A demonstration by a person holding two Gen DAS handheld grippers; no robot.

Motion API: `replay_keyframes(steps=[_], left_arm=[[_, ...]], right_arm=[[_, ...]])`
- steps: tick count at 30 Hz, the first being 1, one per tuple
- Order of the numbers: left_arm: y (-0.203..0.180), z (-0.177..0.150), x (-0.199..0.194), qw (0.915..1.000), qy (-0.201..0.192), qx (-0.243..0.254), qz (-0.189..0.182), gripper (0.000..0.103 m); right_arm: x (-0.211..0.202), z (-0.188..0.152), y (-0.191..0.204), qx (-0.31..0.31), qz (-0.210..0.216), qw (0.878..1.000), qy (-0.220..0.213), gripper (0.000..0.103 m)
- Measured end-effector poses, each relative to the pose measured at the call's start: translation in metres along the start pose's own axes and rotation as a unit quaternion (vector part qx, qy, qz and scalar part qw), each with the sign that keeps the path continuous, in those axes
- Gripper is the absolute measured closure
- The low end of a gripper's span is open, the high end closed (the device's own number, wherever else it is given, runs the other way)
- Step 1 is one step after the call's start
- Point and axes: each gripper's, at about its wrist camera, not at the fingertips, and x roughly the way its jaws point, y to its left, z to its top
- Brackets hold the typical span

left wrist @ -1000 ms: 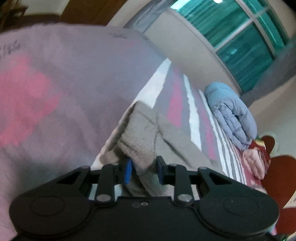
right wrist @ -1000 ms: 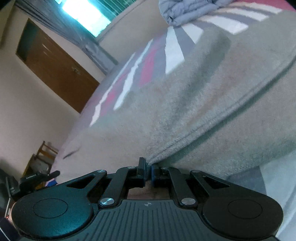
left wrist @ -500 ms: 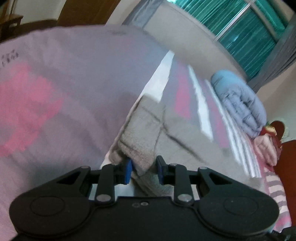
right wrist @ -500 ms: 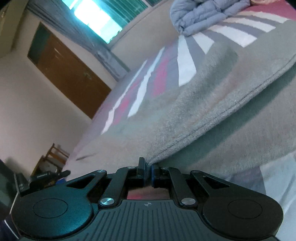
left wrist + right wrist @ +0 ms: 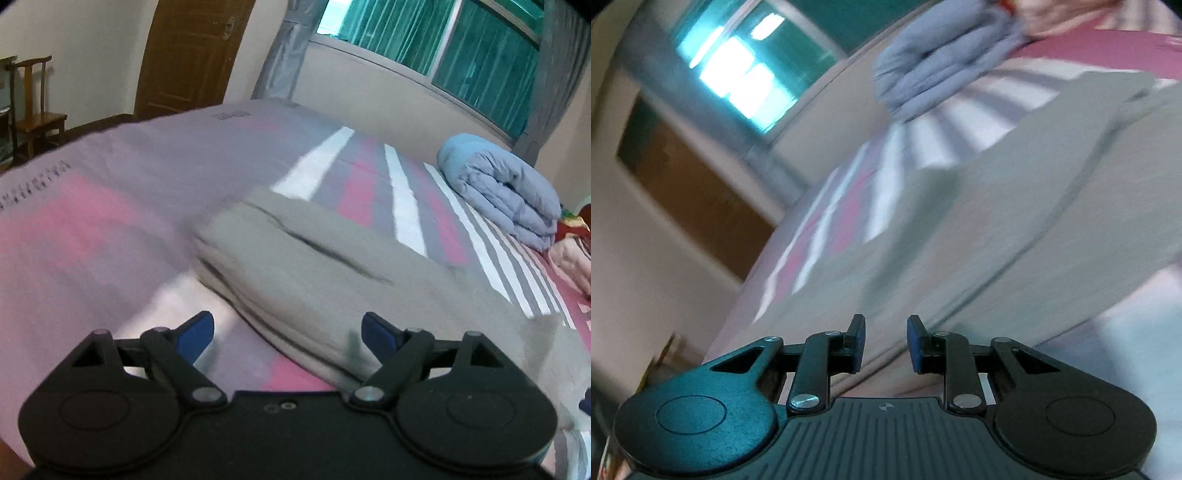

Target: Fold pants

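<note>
The grey pants lie folded over on the striped bed sheet. In the left wrist view my left gripper is wide open just in front of the pants' near edge, holding nothing. In the right wrist view the pants fill the middle and right, blurred by motion. My right gripper is open, its jaws apart just off the pants' near edge, holding nothing.
A rolled light-blue duvet lies at the far right of the bed, with pink and red bedding beside it. A wooden door and a wooden chair stand beyond the bed. A window with green curtains is behind.
Both grippers were shut on the pants' edge and have now opened and let go. The pants have dropped flat onto the bed. Both cameras have pulled back.
</note>
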Motion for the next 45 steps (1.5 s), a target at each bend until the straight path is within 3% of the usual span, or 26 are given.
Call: replay_keyframes(steps=[5,14,16,17,20,26,29,31,32,34,35,36,41,45], left_arm=[[-0.02,-0.026,0.018,0.9991,0.021,-0.033,0.014,0.02],[-0.017,-0.031,0.037,0.999,0.022,-0.026,0.03,0.011],[-0.018,-0.032,0.039,0.999,0.024,-0.025,0.03,0.01],[-0.018,-0.033,0.04,0.9989,0.025,-0.025,0.029,0.01],[-0.019,-0.034,0.039,0.999,0.025,-0.022,0.03,0.01],[-0.02,-0.036,0.038,0.9991,0.021,-0.024,0.027,0.01],[-0.022,-0.034,0.036,0.9989,0.024,-0.025,0.032,0.012],[-0.024,-0.033,0.027,0.9989,0.017,-0.032,0.031,0.024],[-0.028,-0.034,0.022,0.9988,0.015,-0.036,0.031,0.027],[-0.043,-0.037,0.014,0.9992,0.003,-0.025,0.03,0.024],[-0.051,-0.039,0.013,0.9995,0.002,-0.015,0.029,0.021],[-0.06,-0.042,0.016,0.9995,0.004,-0.006,0.032,0.018],[-0.081,-0.051,0.037,0.9981,0.014,0.001,0.06,0.006],[-0.086,-0.056,0.051,0.997,0.022,0.022,0.071,0.006]], right_arm=[[-0.01,0.032,-0.041,0.058,-0.035,0.997,-0.037,0.078],[0.014,0.082,-0.097,0.133,-0.044,0.99,-0.03,0.079],[0.012,0.083,-0.101,0.12,-0.042,0.991,-0.028,0.084],[0.01,0.081,-0.099,0.109,-0.047,0.993,-0.028,0.095],[0.0,0.08,-0.088,0.075,-0.043,0.996,-0.037,0.098],[-0.06,0.06,-0.053,0.007,-0.032,0.998,-0.062,0.103],[-0.057,0.045,-0.062,0.007,-0.075,0.997,-0.031,0.103],[-0.054,0.048,-0.075,0.055,-0.055,0.996,-0.032,0.103],[-0.058,0.051,-0.076,0.061,-0.048,0.996,-0.048,0.101],[-0.059,0.058,-0.073,0.052,-0.059,0.995,-0.061,0.086],[-0.057,0.062,-0.072,0.049,-0.059,0.995,-0.063,0.07],[-0.055,0.065,-0.073,0.047,-0.058,0.995,-0.067,0.066],[-0.035,0.083,-0.09,0.072,-0.067,0.993,-0.069,0.066],[-0.015,0.101,-0.112,0.102,-0.077,0.99,-0.064,0.067]])
